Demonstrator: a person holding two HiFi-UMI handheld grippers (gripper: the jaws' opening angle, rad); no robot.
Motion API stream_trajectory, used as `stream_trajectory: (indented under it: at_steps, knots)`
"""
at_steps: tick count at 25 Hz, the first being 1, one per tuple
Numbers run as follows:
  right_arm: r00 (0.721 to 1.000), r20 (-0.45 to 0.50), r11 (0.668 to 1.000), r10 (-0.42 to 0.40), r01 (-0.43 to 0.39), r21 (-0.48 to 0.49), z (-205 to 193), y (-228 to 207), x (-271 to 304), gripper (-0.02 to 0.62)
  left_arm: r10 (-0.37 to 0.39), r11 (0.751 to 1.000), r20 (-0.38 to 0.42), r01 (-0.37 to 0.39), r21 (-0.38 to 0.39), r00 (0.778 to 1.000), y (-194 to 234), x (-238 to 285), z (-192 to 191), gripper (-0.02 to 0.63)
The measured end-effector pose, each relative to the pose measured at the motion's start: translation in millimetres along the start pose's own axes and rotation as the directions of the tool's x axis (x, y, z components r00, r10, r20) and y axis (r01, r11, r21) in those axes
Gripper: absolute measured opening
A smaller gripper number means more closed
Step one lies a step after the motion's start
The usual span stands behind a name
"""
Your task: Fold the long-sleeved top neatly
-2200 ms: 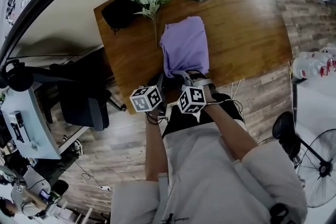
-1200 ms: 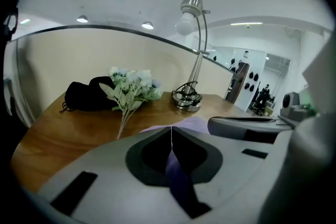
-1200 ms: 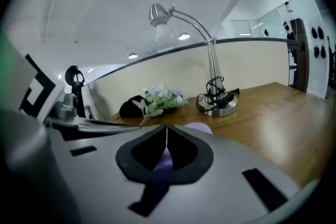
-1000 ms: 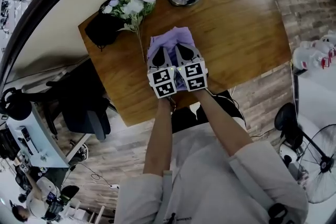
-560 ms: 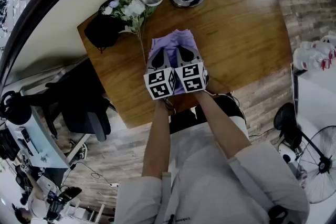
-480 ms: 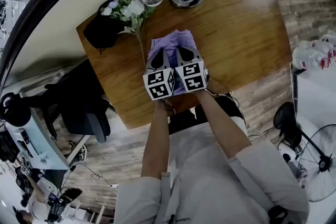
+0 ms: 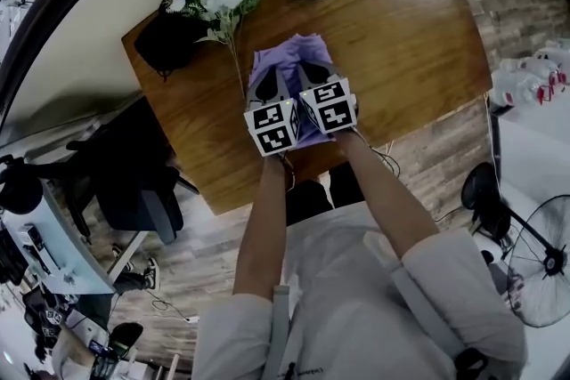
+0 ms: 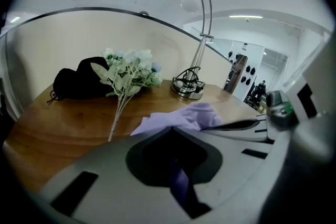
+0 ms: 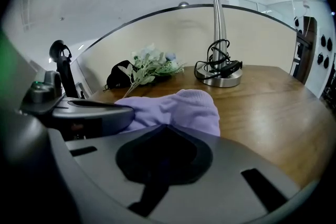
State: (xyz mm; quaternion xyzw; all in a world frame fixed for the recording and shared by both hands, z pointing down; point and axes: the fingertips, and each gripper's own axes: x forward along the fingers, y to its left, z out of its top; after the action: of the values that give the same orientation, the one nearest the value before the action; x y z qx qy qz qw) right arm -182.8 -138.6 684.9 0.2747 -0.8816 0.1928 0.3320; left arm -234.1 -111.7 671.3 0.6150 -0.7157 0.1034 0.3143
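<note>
The lilac long-sleeved top is lying bunched on the wooden worktop, towards its near edge and just right of the flower sprig. The left hand-held gripper is pinching a strip of the fabric between its closed jaws. The right hand-held gripper, just beside it, is also closed, its tips touching the cloth; whether it is pinching any, I cannot tell.

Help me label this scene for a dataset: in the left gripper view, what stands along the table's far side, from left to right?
black bag → bunch of white flowers → desk lamp
</note>
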Motion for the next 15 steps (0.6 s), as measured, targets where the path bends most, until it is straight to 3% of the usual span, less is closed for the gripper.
stream_trajectory:
  at_steps: [3,7,9,12,15]
  knots:
    - [1.0,-0.027,1.0,0.016,-0.016,0.012,-4,-1,-1,0.005,-0.025,0.999,-0.026,0.025,-0.029,0.999,-1,1,-3,0.023]
    - [0.994,-0.052,0.994,0.099,-0.097,0.042,-5,7,-13,0.005,-0.012,1.0,-0.116,0.015,0.024,0.993,-4,3,-13,0.023]
    - [0.991,-0.02,0.99,0.131,-0.129,0.062,10,9,-32,0.005,-0.01,0.999,-0.145,0.017,0.043,0.989,-6,-1,-9,0.024]
    - [0.985,0.05,0.985,0.165,-0.167,0.031,38,17,-61,0.006,-0.018,0.995,-0.081,0.026,0.094,0.997,-14,-20,17,0.025]
    - [0.977,0.098,0.981,0.188,-0.191,0.027,46,25,-95,0.006,-0.031,0.997,-0.027,0.033,0.073,0.999,-29,-53,29,0.025]
